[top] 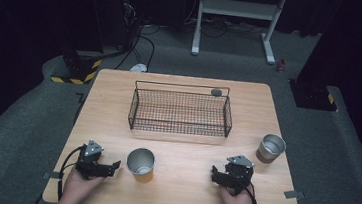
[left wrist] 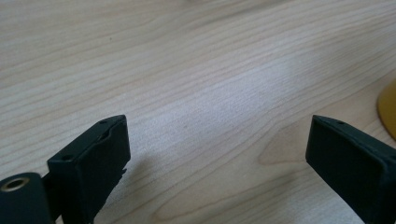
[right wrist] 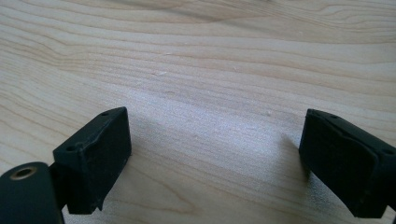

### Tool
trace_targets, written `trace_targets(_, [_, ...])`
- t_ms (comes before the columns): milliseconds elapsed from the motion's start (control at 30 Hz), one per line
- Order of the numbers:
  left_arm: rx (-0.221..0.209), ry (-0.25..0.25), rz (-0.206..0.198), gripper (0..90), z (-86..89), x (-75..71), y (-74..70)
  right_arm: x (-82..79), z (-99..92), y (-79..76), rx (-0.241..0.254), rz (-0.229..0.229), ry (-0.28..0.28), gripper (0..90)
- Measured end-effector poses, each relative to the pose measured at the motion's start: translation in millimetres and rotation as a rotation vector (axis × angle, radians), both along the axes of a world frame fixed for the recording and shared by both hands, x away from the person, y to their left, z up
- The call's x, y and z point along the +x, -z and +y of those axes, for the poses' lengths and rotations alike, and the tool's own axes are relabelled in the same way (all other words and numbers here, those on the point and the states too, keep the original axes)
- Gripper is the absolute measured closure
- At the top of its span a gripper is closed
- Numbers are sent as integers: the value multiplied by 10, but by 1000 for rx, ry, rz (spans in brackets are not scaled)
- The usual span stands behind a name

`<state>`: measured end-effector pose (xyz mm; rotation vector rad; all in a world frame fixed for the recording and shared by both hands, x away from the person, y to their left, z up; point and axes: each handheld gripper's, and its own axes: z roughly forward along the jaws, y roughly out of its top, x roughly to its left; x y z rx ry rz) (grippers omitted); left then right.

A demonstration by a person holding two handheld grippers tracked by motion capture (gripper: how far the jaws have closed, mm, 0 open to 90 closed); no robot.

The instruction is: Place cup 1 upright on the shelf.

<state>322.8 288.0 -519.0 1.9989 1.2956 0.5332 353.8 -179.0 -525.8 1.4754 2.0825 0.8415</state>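
1. The left gripper (top: 112, 167) is seen in the high view lying low on the near left part of the desk (top: 176, 187), its jaws pointed to the right toward a metal cup (top: 141, 162). Its jaws stand wide apart with nothing between them, bare wood being seen in the gap.
2. The metal cup is stood upright just beside the left gripper, apart from it, with its open mouth up and its long axis vertical. Its side toward the camera is coloured orange.
3. The right gripper (top: 218, 176) is held on the near right part of the desk, jaws pointed to the left. They too are spread wide over bare wood and grip nothing.
4. A second metal cup (top: 270, 148) is stood upright near the right edge, mouth up, well apart from the right gripper.
5. A wire basket (top: 180, 113) is placed at the middle of the desk, its long axis running left to right.
6. The cups and basket are laid out in the high view; in the left gripper view, an orange curved edge is caught at the right margin beside the jaw, seemingly the cup's base.
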Motion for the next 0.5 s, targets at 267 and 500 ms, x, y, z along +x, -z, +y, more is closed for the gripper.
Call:
trace_targets(267, [-52, 16, -66, 70, 43, -53, -106, 0, 0, 0, 0, 0, 0, 92])
trace_targets(500, [-55, 37, -121, 69, 35, -109, -199, 0, 0, 0, 0, 0, 0, 92])
